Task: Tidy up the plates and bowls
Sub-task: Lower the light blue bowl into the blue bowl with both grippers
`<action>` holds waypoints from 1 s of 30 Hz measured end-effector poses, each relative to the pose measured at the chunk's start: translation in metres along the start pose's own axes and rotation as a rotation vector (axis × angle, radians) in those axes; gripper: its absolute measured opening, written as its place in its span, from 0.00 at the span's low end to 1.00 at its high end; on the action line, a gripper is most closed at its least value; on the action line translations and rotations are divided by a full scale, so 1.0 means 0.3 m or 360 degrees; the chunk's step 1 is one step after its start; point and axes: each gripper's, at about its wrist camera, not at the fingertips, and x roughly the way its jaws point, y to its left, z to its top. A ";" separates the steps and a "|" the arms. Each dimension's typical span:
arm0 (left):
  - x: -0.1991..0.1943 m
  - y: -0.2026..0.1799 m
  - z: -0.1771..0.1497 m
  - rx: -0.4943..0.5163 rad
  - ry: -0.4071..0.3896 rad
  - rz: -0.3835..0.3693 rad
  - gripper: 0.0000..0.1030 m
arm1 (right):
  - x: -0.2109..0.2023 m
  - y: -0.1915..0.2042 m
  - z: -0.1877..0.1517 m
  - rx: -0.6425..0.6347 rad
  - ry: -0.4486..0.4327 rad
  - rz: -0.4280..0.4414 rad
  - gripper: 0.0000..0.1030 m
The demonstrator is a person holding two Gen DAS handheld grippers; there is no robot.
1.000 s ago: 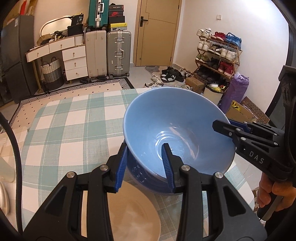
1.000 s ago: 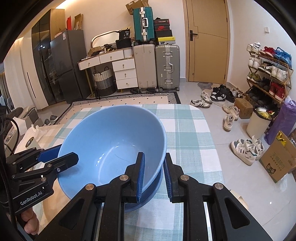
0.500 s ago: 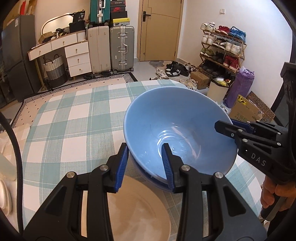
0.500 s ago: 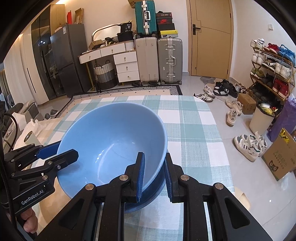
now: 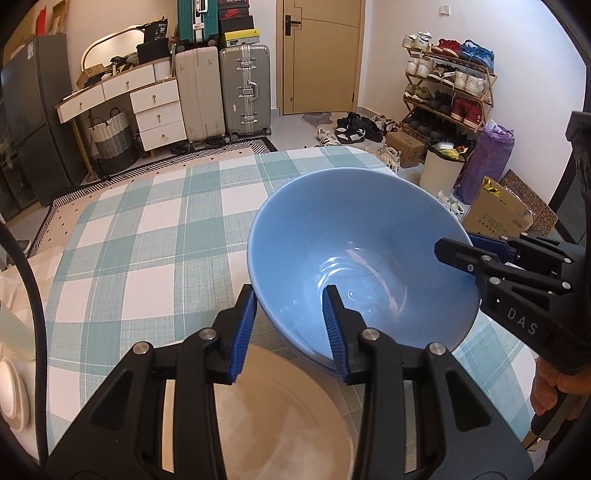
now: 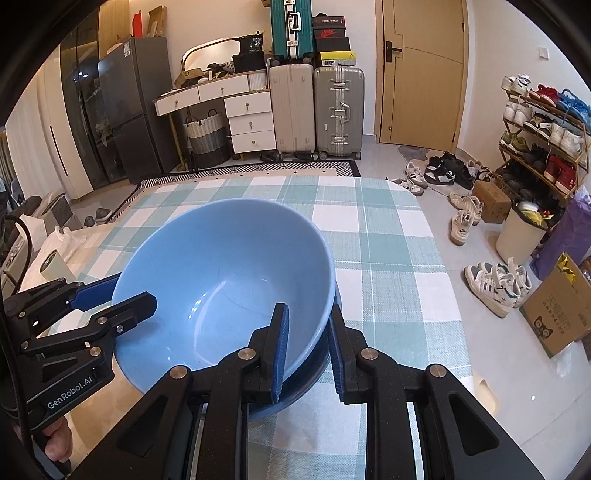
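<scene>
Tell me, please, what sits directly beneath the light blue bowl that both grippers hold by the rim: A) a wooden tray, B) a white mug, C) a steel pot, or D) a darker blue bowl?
D: in the right wrist view a darker blue bowl shows under the light blue bowl, nested beneath it.

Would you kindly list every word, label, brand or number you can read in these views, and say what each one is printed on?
"DAS": on the right gripper body, left wrist view.
"GenRobot.AI": on the left gripper body, right wrist view.
"36": on a black bag atop the dresser.
Nike swoosh logo: on a red shoebox above the suitcases.
Chinese print on the cardboard box: too blurred to read.
</scene>
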 end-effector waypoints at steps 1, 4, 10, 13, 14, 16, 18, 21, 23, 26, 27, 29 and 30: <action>0.002 0.000 -0.002 0.0003 0.0004 0.0000 0.33 | 0.004 0.000 -0.001 -0.0007 0.0002 -0.0009 0.20; 0.015 -0.005 -0.005 0.0016 0.0017 0.0007 0.33 | 0.007 0.000 -0.010 -0.0015 0.0007 -0.0021 0.20; 0.040 -0.015 -0.015 0.0037 0.0038 0.0020 0.33 | 0.015 0.001 -0.027 -0.0032 0.0021 -0.0042 0.21; 0.052 -0.023 -0.020 0.0054 0.0045 0.0036 0.33 | 0.015 0.006 -0.027 -0.0034 0.0018 -0.0045 0.21; 0.055 -0.025 -0.021 0.0057 0.0046 0.0033 0.33 | 0.015 0.007 -0.027 -0.0035 0.0017 -0.0048 0.21; 0.059 -0.028 -0.024 0.0069 0.0041 0.0043 0.33 | 0.014 0.013 -0.030 -0.0049 0.0017 -0.0068 0.22; 0.062 -0.031 -0.025 0.0079 0.0038 0.0053 0.33 | 0.011 0.019 -0.033 -0.0066 0.0012 -0.0083 0.22; 0.063 -0.033 -0.029 0.0081 0.0038 0.0055 0.33 | 0.011 0.025 -0.036 -0.0094 0.0005 -0.0114 0.22; 0.066 -0.034 -0.029 0.0081 0.0041 0.0056 0.33 | 0.012 0.027 -0.039 -0.0108 0.0001 -0.0129 0.22; 0.067 -0.034 -0.030 0.0077 0.0040 0.0051 0.33 | 0.014 0.028 -0.041 -0.0121 -0.0002 -0.0144 0.22; 0.066 -0.036 -0.031 0.0074 0.0042 0.0050 0.33 | 0.014 0.028 -0.041 -0.0120 -0.0002 -0.0140 0.22; 0.068 -0.035 -0.031 0.0065 0.0045 0.0038 0.33 | 0.017 0.026 -0.040 -0.0117 0.0000 -0.0135 0.22; 0.068 -0.034 -0.032 0.0062 0.0046 0.0033 0.33 | 0.018 0.023 -0.041 -0.0115 0.0000 -0.0132 0.22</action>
